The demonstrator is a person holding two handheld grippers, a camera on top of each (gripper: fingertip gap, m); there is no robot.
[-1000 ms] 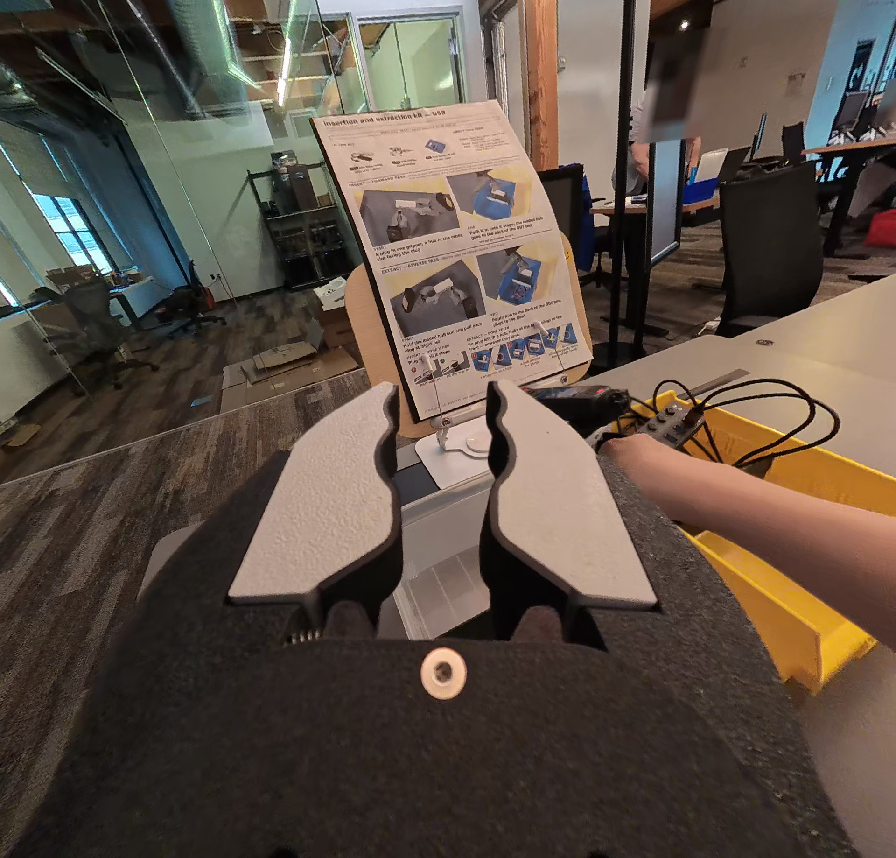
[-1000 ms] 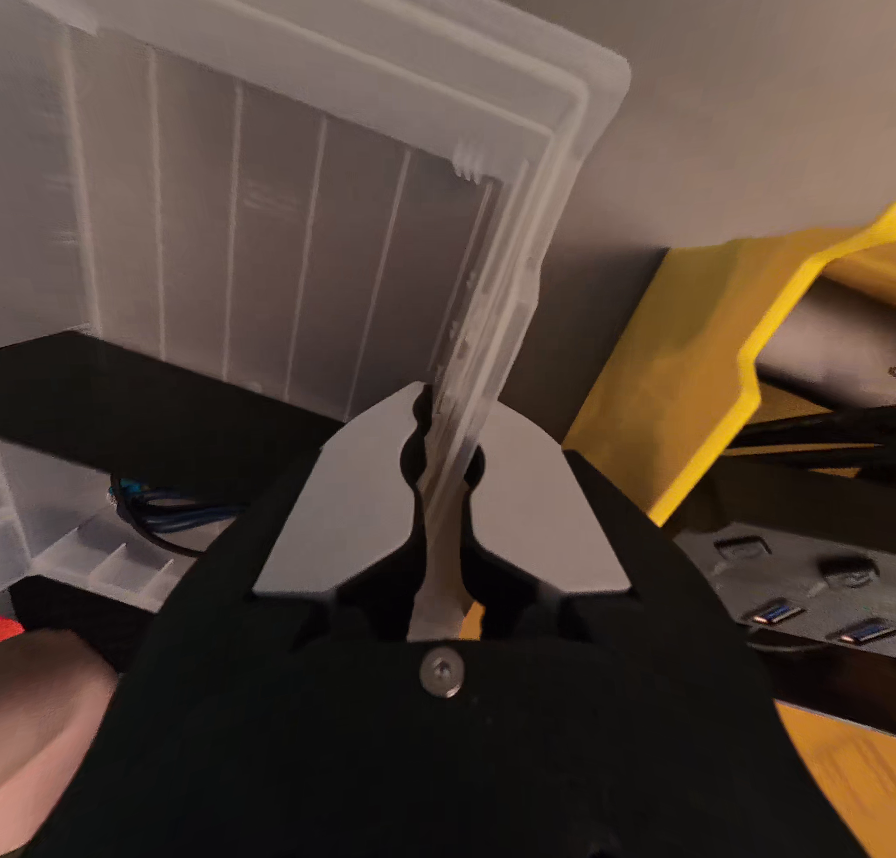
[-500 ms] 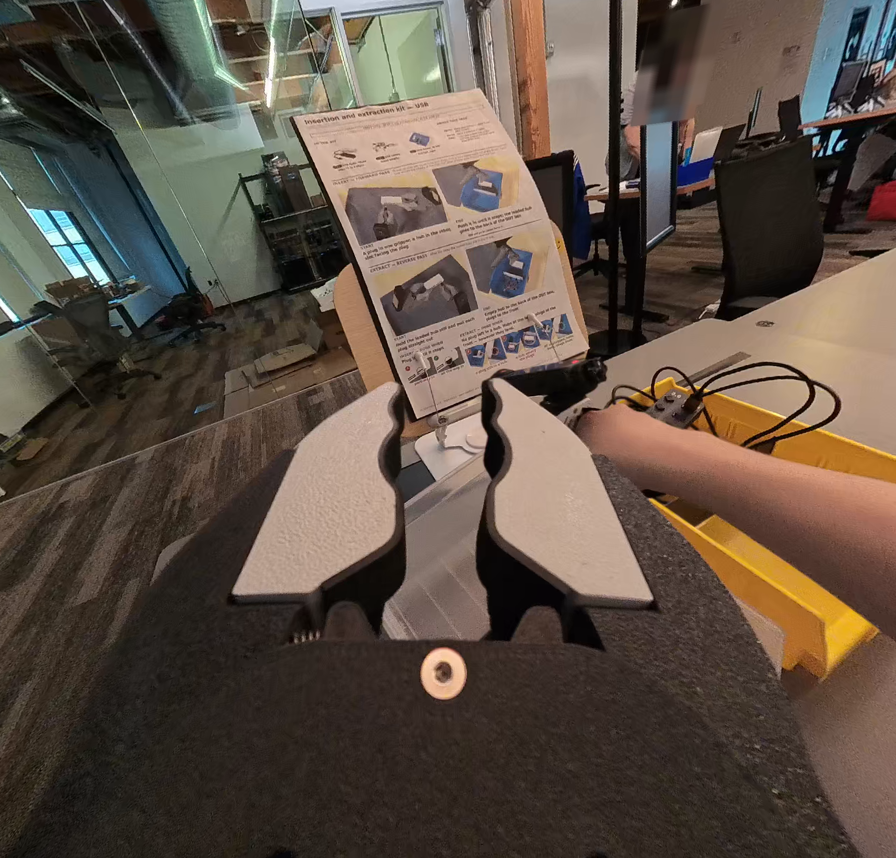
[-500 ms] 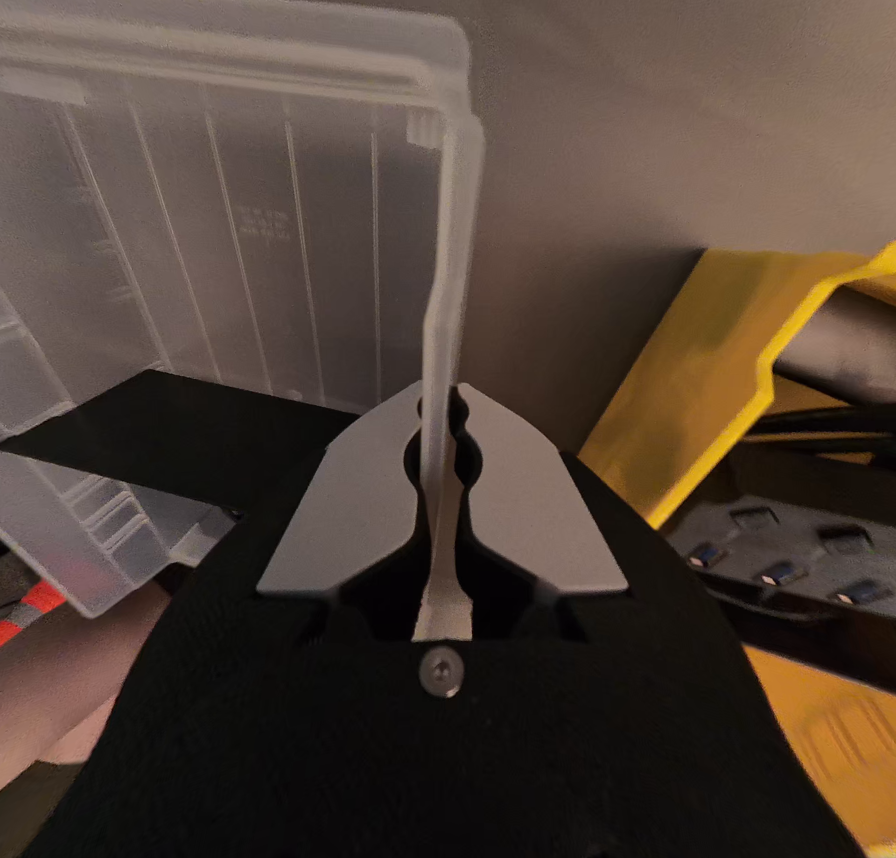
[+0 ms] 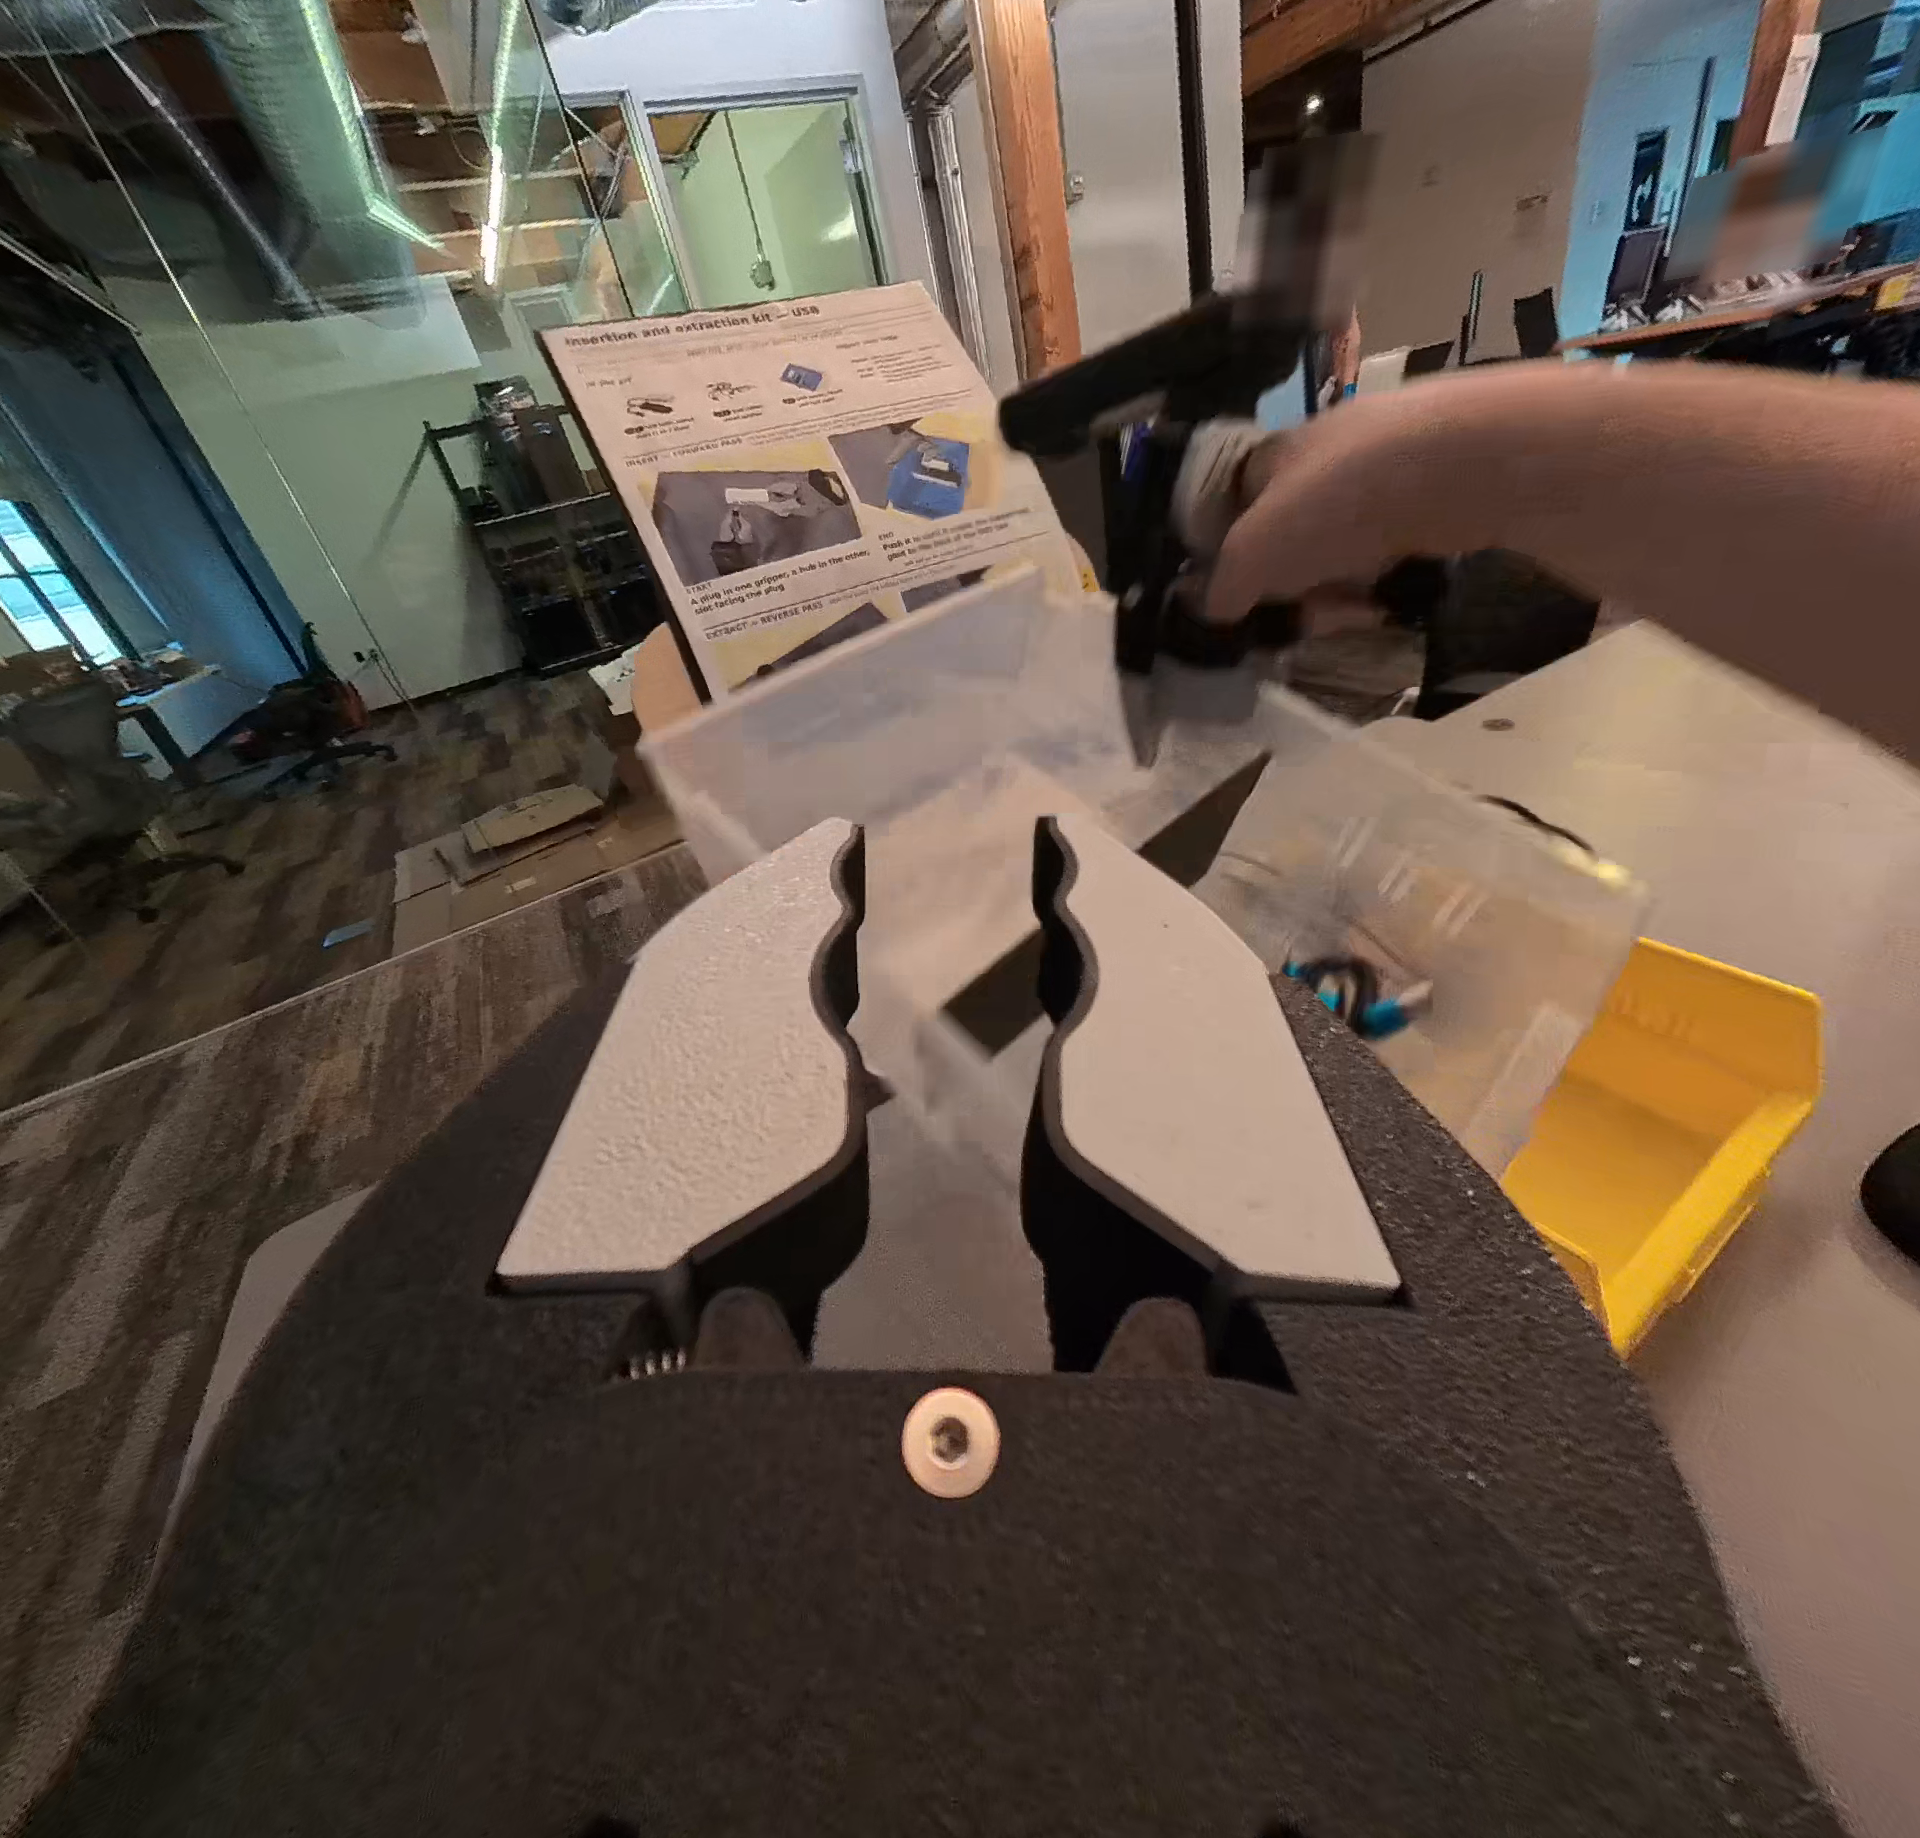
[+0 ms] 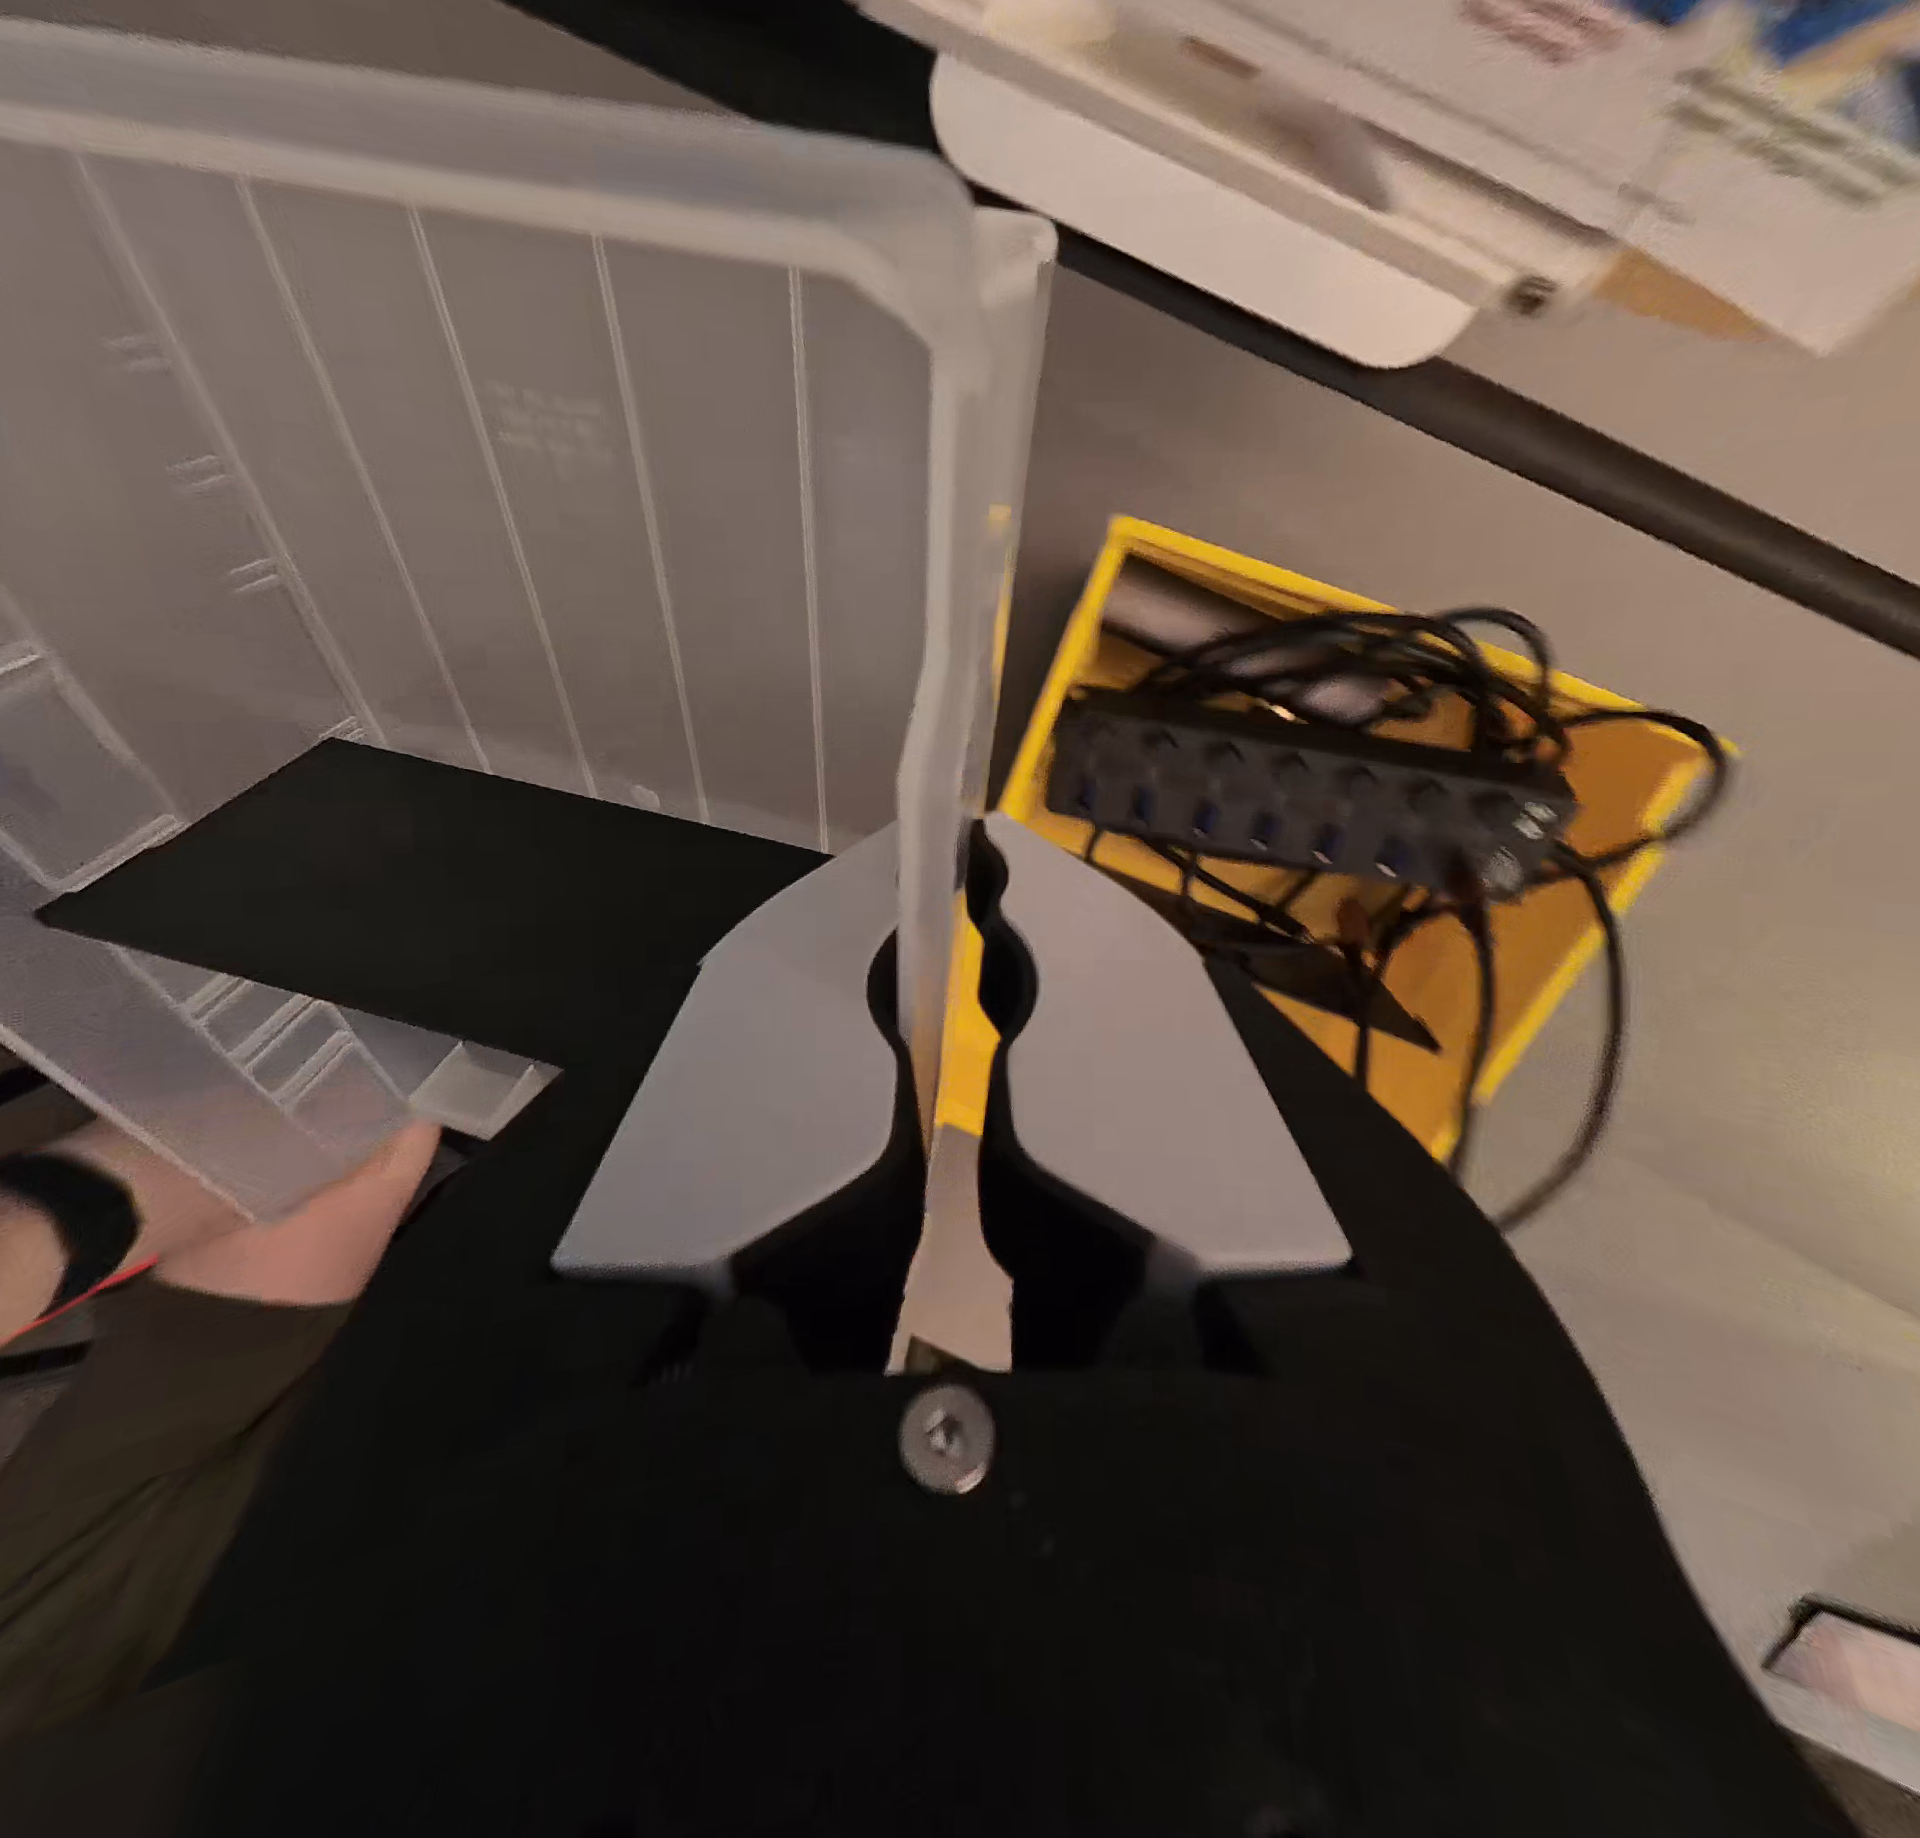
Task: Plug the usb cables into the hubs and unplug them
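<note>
My right gripper (image 6: pixel 940 843) is shut on the edge of a clear plastic box's lid (image 6: pixel 468 489) and holds the lid raised. It also shows in the left wrist view (image 5: pixel 1153 718), held by a hand above the clear box (image 5: pixel 1434 915). A blue cable (image 5: pixel 1351 999) lies in the box. A black USB hub (image 6: pixel 1299 801) with several blue ports and tangled black cables lies in a yellow bin (image 6: pixel 1621 812). My left gripper (image 5: pixel 945 853) is open and empty, just in front of the box.
The yellow bin (image 5: pixel 1683 1092) sits right of the box on the grey table (image 5: pixel 1714 770). An instruction sheet on a stand (image 5: pixel 810 479) is behind the box. A hand (image 6: pixel 312 1238) touches the box's near corner. A black flat sheet (image 6: pixel 416 884) shows through the lid. To reach the black USB hub (image 6: pixel 1299 801) in a straight line is about 20 centimeters for my right fingers, about 40 centimeters for my left.
My right gripper has risen with the lid's edge, swinging the box open. The hub in the yellow bin now shows from above. My left gripper has stayed open.
</note>
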